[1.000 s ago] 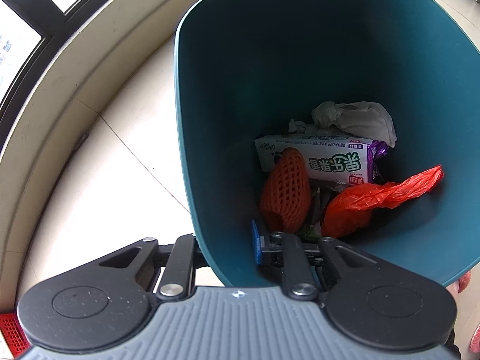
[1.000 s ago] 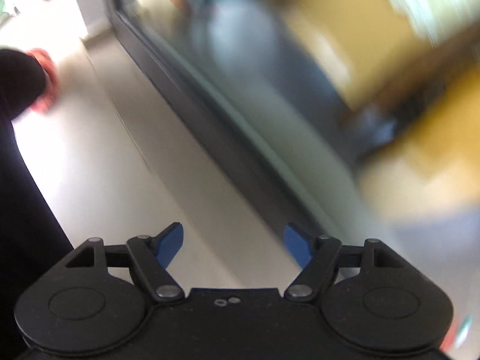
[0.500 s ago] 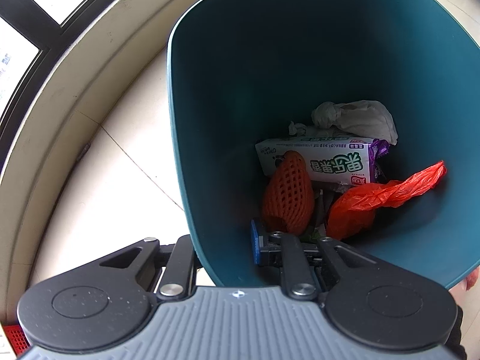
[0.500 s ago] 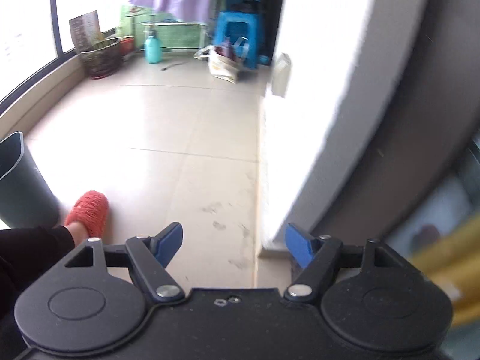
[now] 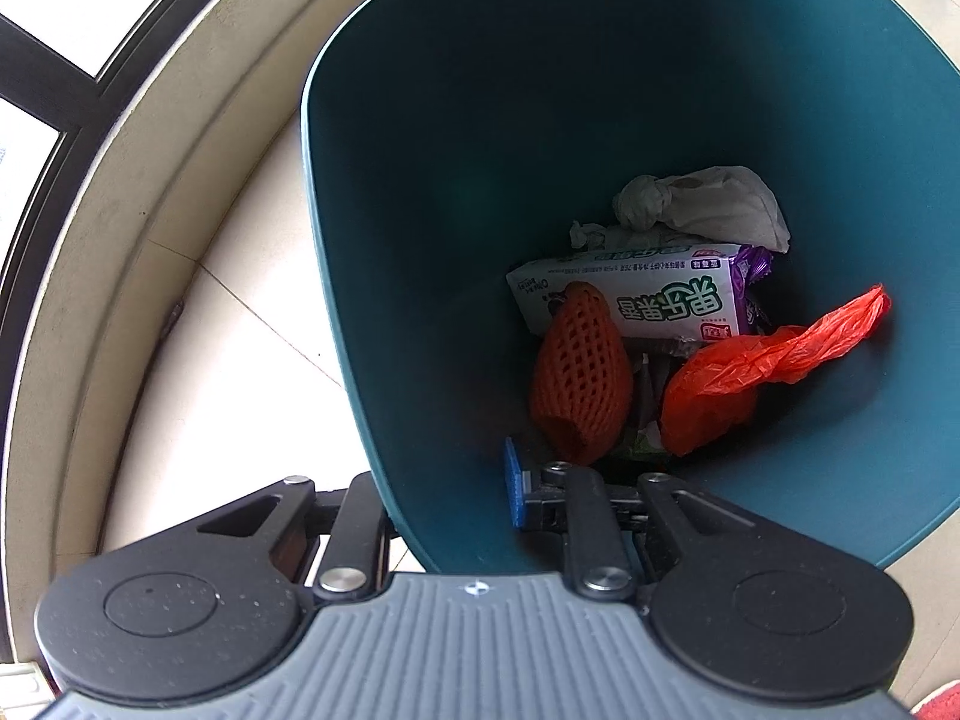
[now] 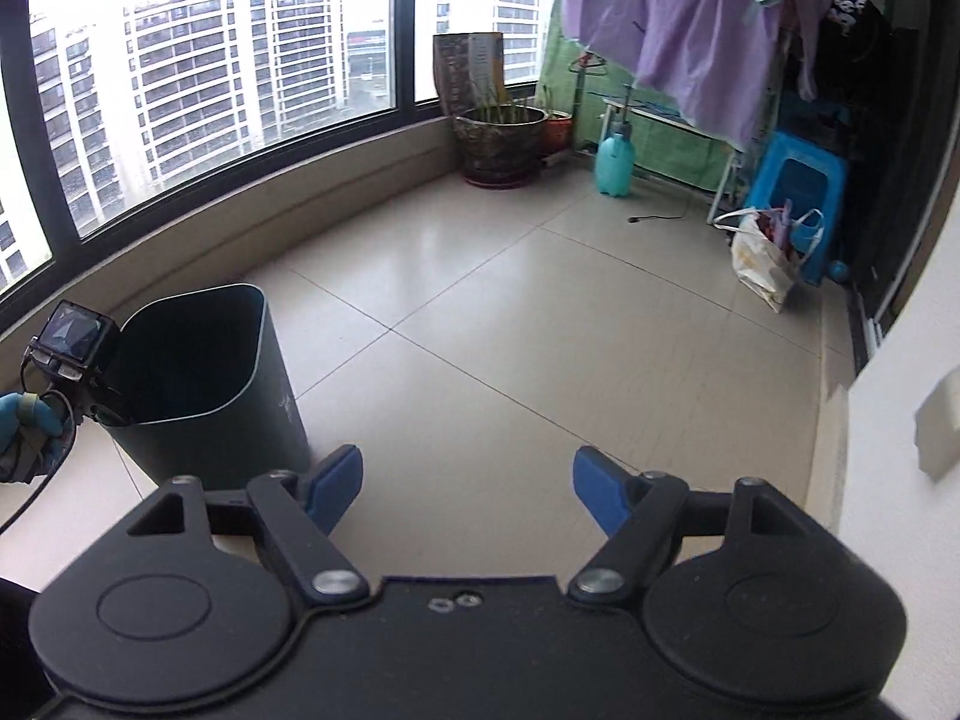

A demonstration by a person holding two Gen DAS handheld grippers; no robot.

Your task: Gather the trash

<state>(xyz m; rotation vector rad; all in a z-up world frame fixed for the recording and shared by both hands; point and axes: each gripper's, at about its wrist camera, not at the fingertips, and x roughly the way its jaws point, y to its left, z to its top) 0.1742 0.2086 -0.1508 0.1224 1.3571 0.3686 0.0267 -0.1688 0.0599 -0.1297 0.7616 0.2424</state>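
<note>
Left wrist view: left gripper [image 5: 447,498] clamped on the near wall of the teal bin [image 5: 420,192], one finger inside, one outside. Bin holds an orange foam net [image 5: 579,372], long axis running away from camera, a white snack packet [image 5: 636,297] lying crosswise, a red plastic bag [image 5: 750,372] and crumpled tissue [image 5: 702,207].

Right wrist view: right gripper [image 6: 468,489] fingers spread wide, nothing between. Bin [image 6: 204,372] upright on the tiled floor [image 6: 540,348], at left beside the window ledge.

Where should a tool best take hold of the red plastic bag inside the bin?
Probably at the red plastic bag's loose tail, coming from above through the bin's open top: the tail sticks up thin and free toward the wall, while the bulk sits low among other trash.
</note>
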